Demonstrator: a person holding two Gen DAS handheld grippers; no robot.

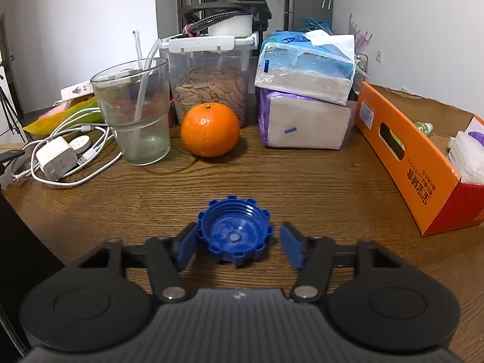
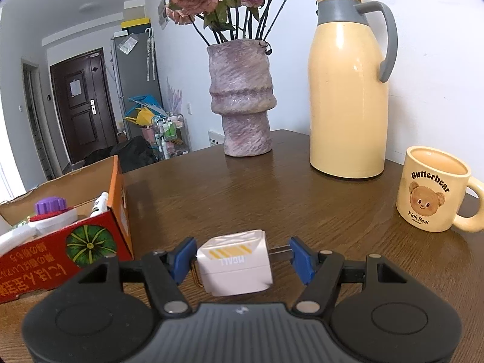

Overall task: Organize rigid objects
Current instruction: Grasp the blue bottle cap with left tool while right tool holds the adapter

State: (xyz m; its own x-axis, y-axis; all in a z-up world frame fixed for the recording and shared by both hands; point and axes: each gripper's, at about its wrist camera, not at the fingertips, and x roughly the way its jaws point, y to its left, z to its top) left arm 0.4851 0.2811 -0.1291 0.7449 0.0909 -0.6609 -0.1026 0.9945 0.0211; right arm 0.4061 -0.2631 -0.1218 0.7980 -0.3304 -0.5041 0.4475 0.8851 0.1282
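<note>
Since the orange box [image 1: 405, 163] collects the loose items, the left gripper [image 1: 237, 243] straddles the blue cap [image 1: 235, 230] ungripped while the right gripper [image 2: 239, 260] clamps the white charger [image 2: 236, 264]

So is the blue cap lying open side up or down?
Open side up: the cap's threaded inside and floor face the camera.

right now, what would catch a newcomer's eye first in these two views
In the left wrist view, a bright orange stands mid-table beside a glass tumbler, with a blue cap lying open side up between the left gripper pads. In the right view, a tall cream thermos jug and a vase of dried roses stand behind a white charger pinched in the right gripper.
</note>
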